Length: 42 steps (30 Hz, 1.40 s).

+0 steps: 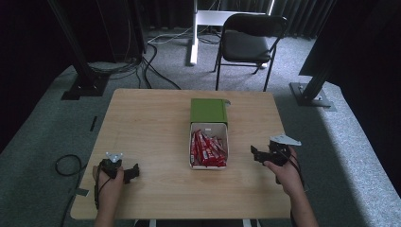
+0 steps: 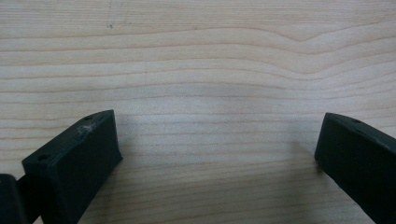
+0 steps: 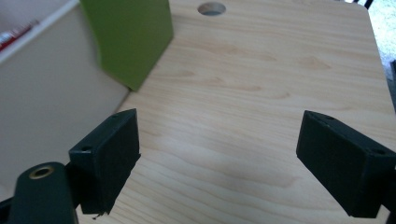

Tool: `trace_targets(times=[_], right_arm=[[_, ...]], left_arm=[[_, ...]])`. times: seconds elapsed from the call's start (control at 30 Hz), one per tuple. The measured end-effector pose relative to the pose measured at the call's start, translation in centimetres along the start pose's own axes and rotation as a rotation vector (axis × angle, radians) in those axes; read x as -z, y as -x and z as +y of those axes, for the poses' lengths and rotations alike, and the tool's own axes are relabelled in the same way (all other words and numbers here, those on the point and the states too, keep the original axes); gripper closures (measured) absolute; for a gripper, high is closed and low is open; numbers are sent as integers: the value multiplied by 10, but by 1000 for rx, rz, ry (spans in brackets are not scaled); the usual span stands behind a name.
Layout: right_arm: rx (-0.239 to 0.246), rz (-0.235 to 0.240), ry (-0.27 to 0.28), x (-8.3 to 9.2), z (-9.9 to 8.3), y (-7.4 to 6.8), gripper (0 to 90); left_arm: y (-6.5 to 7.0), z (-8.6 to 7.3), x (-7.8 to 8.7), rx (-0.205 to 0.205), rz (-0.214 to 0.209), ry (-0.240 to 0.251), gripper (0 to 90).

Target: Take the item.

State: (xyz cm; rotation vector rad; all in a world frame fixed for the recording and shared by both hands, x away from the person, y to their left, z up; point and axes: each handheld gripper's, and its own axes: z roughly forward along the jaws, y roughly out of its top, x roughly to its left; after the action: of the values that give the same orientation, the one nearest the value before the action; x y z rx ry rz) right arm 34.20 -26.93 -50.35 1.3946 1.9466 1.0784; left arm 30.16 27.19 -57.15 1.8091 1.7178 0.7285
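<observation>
The open white cardboard box (image 1: 209, 163) full of red-wrapped snack bars (image 1: 206, 150) sits a little right of the middle of the light wooden counter (image 1: 151, 123), nearer the person's edge than the far one. Its green lid (image 1: 208, 110) stands touching the box's far end, seemingly flipped back out of the way so the bars can be reached from above. The bars lie packed lengthwise and fill the box nearly to its rim.

The right gripper (image 1: 256, 153) is held low over the counter just to the right of the box, pointing toward it, jaws spread wide with nothing between them; in the right gripper view the box's pale side wall (image 3: 51, 93) and the green lid (image 3: 130, 39) are close by on one side. I'd judge it is poised to reach in for a bar. The left gripper (image 1: 135, 171) rests by the near left corner, well apart from the box, its jaws likewise spread and empty over bare wood (image 2: 201, 84), probably just parked.

There is plenty of open counter on the left and along the near edge for setting bars down. The right side is tighter, the strip between box and right edge being narrower. A round hole (image 3: 211, 8) marks the counter near its far edge.
</observation>
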Motion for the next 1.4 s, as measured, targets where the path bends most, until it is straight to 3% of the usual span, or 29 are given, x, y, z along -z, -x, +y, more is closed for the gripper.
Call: trace_targets(times=[0.63, 1.4], right_arm=[[39, 65, 58, 6, 32, -38, 149], [103, 188, 35, -13, 54, -94, 169]], left_arm=[[0, 0, 0, 0, 0, 0, 7], [0, 0, 0, 1, 1, -1, 8]])
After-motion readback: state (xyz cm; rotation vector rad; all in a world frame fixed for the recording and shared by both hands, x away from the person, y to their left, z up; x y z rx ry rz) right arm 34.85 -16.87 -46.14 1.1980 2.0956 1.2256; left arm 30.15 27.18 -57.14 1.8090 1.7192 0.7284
